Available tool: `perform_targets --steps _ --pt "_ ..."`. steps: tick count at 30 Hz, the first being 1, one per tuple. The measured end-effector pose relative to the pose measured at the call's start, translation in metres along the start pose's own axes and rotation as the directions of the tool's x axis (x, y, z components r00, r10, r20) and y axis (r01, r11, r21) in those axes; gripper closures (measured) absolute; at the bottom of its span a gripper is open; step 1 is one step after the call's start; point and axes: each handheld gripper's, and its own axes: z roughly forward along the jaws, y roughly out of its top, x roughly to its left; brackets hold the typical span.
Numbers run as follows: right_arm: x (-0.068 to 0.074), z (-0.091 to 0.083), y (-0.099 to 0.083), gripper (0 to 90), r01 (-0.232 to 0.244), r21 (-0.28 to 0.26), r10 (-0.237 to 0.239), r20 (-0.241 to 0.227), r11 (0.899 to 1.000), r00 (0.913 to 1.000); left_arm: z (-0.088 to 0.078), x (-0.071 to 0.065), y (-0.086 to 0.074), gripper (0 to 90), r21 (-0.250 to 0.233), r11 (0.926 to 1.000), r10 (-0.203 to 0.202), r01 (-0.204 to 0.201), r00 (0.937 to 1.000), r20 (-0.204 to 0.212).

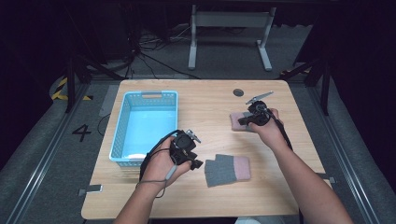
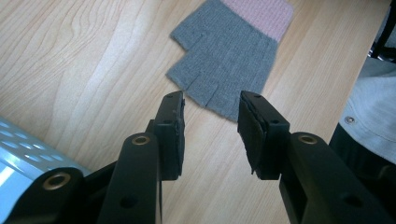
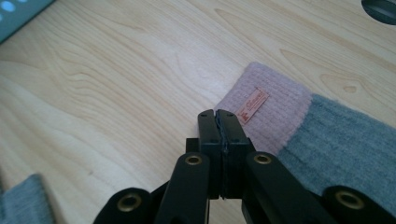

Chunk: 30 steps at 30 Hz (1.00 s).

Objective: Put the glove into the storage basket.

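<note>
— Pale wood table (image 1: 205, 196) on a grey floor, dark room behind. What lies closest to the person?

— A fingerless glove (image 1: 227, 170), grey with a pink cuff, flat on the wood near the front edge, right of the middle. The left gripper (image 1: 200, 164) sits just beside it on the left, held in the person's left hand (image 1: 161, 163).

— How do its tongs stand?

— Parted, with bare wood in the gap. In the left gripper view the two black pads (image 2: 173, 122) stand apart just short of that glove's (image 2: 229, 65) finger ends, touching nothing.

— And to the left of that?

— A light blue basket (image 1: 122, 122) with pierced walls, standing on the left half of the table, just behind the left hand.

— Farther back?

— The right gripper (image 1: 240, 121), held in the right hand (image 1: 266, 128), lies over a second glove (image 1: 237, 120) on the right half of the table. In the right gripper view its tongs (image 3: 218, 119) are pressed together pad to pad, tips right at the pink cuff (image 3: 275, 116) with its small red label. Whether they pinch any of the knit, I cannot tell.

— Beyond the gloves?

— A round dark grommet (image 1: 238, 92) near the far edge, then a grey stand (image 1: 229, 32) on the floor.
</note>
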Motion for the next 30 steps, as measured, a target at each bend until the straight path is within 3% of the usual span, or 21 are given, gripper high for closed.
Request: perform_targets --steps 7,15,25,30 --pt "-0.007 0.018 0.005 90.0 -0.002 0.034 0.001 0.023 0.999 0.9997 0.002 0.0 0.0 62.1 0.006 1.0 0.003 -0.003 1.0 0.005" --pt "-0.015 0.023 0.006 90.0 -0.02 0.043 0.018 0.051 0.999 0.9985 0.002 0.001 0.0 61.8 0.01 0.9999 0.005 -0.005 1.0 0.005" --pt "-0.018 0.029 0.006 90.0 -0.04 0.034 0.038 0.044 0.999 0.9983 0.004 0.001 0.001 61.6 0.016 0.9998 0.006 -0.006 1.0 0.008" --pt "-0.018 0.035 0.005 90.0 -0.038 0.056 0.035 0.042 0.998 0.9985 0.005 0.001 0.0 61.6 0.017 0.9999 0.001 -0.001 0.9999 0.011"
